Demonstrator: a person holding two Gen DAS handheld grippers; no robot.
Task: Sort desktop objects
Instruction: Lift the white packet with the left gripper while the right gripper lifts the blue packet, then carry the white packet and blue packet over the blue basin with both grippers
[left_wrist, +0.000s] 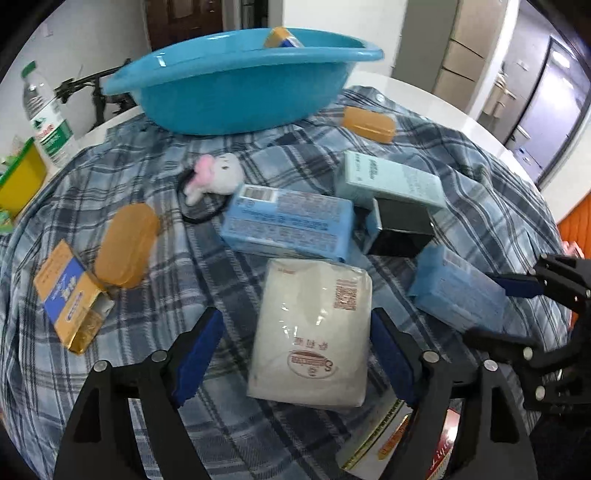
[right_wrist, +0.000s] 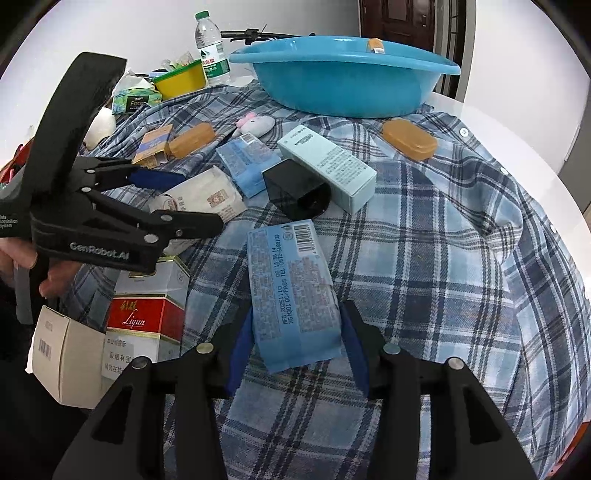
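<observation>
A white tissue packet (left_wrist: 314, 332) lies on the plaid shirt (left_wrist: 155, 173) between the blue pads of my left gripper (left_wrist: 295, 354). The jaws are open, and the left pad stands clear of the packet's edge. From the right wrist view, the left gripper (right_wrist: 203, 199) straddles the same white packet (right_wrist: 199, 195). A light blue packet (right_wrist: 295, 291) lies flat on the cloth. My right gripper (right_wrist: 297, 350) is open around its near end, with a pad close along each side. The blue basin (left_wrist: 236, 92) at the back holds one orange and blue box (left_wrist: 282, 37).
Amber soap bars (left_wrist: 125, 243) (left_wrist: 369, 123), a yellow and blue box (left_wrist: 70, 295), a plush toy (left_wrist: 218, 177), a bigger blue packet (left_wrist: 288, 225), a mint box (left_wrist: 391, 181) and a black box (left_wrist: 402, 229) lie around. A cigarette carton (right_wrist: 147, 306) and a white box (right_wrist: 62, 354) sit near left.
</observation>
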